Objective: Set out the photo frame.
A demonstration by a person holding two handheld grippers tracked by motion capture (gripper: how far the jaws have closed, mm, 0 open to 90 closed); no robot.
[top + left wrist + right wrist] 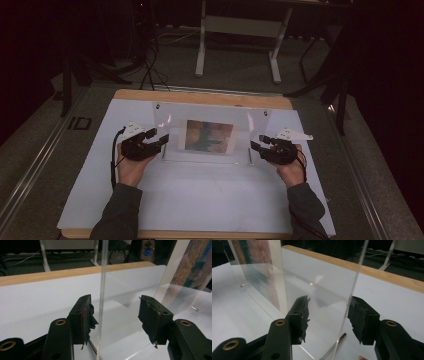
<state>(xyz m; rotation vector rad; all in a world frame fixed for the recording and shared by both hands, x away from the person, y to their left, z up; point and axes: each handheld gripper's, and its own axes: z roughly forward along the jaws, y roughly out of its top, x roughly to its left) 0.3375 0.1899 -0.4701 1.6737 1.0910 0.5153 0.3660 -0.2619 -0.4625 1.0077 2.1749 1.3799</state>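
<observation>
While your hands sit at either end of it, the clear acrylic frame (pixel 210 131) stands upright on the white mat (pixel 200 190), roughly mid-table, w/ a colourful print (pixel 209 136) sandwiched in its centre. Your left gripper (pixel 161 139) is at the frame's left edge, your right gripper (pixel 256 141) at its right edge, both approx level w/ the lower half of the panel. From the left gripper view, the frame's edge (pixel 102 290) runs vertical betw the two black jaws, nearer the left pad (pixel 86 317) than the right pad (pixel 151 317); there's visible daylight on both sides, so that gripper is released, not clamping. The pads look worn & frayed at the edges. The print (pixel 192 270) shows at upper right thru the plastic. From the right gripper view, same story: the frame's edge (pixel 352 297) stands betw the jaws, close beside the right-hand pad (pixel 359 317), w/ a wide gap to the left-hand pad (pixel 300 317). Can't tell for sure if that near pad just grazes the plastic, but the jaws aren't pinching it, so released too. A small metal pin (pixel 338 338) lies at the frame's base, and the print (pixel 257 267) shows at upper left. Beyond the mat the wooden table edge (pixel 200 96) shows, then dark floor w/ a white desk frame (pixel 240 45) farther back.
</observation>
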